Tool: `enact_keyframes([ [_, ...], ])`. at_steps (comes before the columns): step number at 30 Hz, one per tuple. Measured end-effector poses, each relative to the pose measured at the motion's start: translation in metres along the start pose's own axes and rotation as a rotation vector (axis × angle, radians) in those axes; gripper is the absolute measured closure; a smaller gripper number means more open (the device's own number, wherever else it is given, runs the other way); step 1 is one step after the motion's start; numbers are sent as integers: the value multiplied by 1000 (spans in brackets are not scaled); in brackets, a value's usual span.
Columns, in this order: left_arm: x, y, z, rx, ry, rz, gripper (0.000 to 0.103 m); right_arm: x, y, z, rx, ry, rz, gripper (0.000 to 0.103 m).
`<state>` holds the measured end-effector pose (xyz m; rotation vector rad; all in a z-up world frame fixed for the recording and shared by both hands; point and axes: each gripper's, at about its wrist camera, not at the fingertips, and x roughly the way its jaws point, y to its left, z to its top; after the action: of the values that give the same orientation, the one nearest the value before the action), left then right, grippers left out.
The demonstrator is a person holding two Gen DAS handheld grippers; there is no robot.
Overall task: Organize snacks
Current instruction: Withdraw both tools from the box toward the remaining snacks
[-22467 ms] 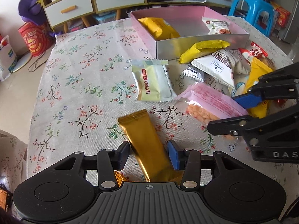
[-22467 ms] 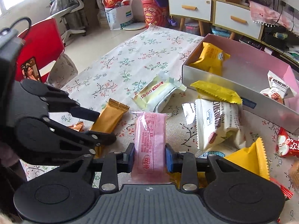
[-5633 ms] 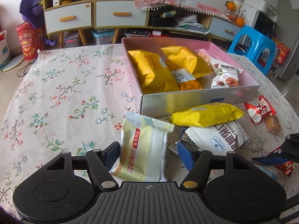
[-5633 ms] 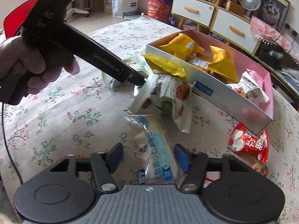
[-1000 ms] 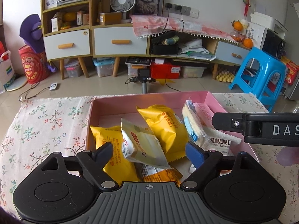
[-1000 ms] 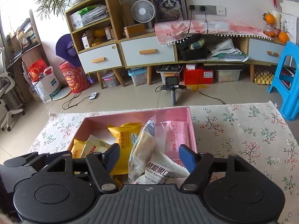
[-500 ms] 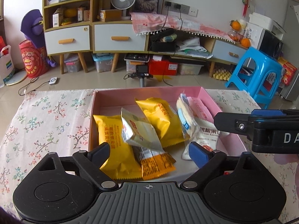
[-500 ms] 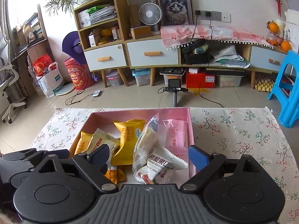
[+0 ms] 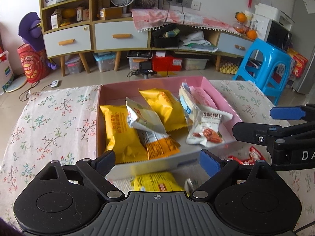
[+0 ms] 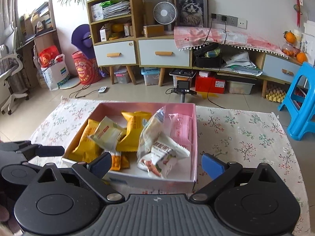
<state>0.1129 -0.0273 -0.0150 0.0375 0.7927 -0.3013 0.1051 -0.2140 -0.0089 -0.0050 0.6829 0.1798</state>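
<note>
Pink box (image 9: 220, 96) already filled; with left gripper (image 9: 156, 158) wide and empty, right gripper (image 10: 157, 162) opening, empty: next reach yellow packet (image 9: 157, 182) beside near box wall

Pink box (image 9: 220, 96) on floral cloth, yellow, cream and white snack packets (image 9: 120, 131) heaped inside

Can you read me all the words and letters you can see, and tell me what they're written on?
"DA": white letters on the side of the right tongs, cut off at the picture's edge.
The print on the white nut packet, the yellow packets, the pink packet and the red drum on the floor is too small or blurred to read.
</note>
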Motion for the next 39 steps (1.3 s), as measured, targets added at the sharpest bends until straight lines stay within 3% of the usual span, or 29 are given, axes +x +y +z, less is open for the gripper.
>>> enact_keyframes([
  [15, -15, 4, -34, 84, 40, 6, 9, -18, 16, -35, -132, 48, 17, 14],
  [27, -23, 0, -55, 109, 80, -40, 7, -24, 19, -72, -242, 129, -9, 14],
  [39, -9, -29, -65, 121, 109, -77, 7, -30, 14, -95, -223, 200, 22, 14],
])
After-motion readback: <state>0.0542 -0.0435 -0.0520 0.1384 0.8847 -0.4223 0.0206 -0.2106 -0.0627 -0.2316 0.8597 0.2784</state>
